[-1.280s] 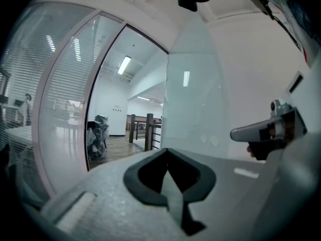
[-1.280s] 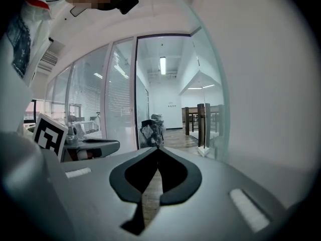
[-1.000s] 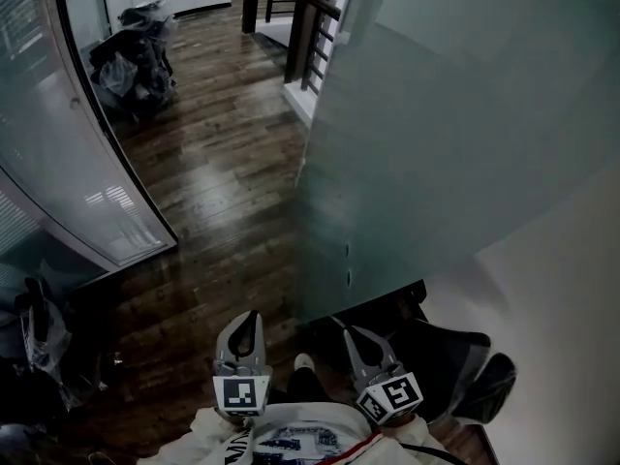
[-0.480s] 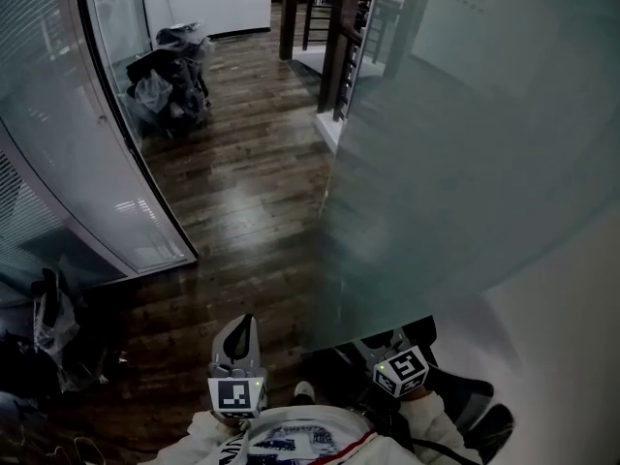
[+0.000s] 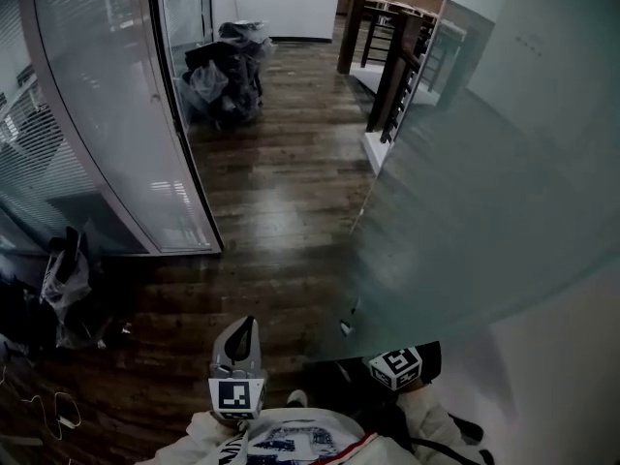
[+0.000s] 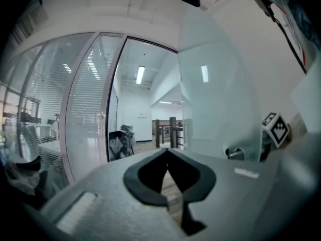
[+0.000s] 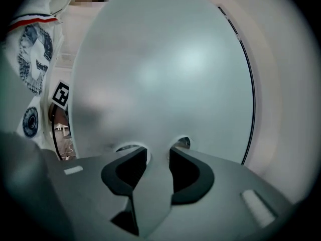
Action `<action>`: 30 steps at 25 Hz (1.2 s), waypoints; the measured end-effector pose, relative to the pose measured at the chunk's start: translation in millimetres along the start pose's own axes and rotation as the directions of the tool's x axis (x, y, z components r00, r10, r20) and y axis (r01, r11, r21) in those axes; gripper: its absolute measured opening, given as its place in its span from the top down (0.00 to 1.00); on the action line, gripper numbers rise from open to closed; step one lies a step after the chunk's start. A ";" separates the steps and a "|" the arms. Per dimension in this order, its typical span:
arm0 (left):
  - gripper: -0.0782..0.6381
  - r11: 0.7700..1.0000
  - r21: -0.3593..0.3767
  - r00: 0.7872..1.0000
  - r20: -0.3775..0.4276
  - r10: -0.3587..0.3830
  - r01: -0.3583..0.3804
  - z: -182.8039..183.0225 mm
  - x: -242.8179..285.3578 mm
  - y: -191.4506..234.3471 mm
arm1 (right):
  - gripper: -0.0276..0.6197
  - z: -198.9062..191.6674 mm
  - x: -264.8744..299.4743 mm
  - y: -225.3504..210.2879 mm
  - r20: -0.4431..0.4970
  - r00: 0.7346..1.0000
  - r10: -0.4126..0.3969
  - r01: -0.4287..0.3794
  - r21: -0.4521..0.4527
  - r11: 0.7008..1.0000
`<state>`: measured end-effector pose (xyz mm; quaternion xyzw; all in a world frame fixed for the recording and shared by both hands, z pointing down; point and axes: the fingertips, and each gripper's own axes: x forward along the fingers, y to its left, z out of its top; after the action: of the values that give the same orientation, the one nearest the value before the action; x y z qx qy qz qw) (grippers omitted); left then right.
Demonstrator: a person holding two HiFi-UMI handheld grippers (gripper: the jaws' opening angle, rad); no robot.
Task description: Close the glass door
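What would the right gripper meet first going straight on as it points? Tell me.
The frosted glass door, which fills the view right ahead of the right gripper. Its tongs are closing with nothing gripped between them; the gap to the glass is unclear.
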<state>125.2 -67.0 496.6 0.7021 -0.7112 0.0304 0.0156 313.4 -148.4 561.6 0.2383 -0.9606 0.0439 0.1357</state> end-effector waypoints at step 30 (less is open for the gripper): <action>0.89 0.992 0.000 0.992 -0.030 0.124 -0.124 -5.8 32.2 128.4 | 0.77 53.5 151.0 39.4 0.080 0.996 -0.038 0.034 0.048 0.998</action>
<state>-3.7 -97.2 501.7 0.6560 -0.7533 0.0412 0.0247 153.8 -188.9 552.0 0.2602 -0.9596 0.0543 0.0920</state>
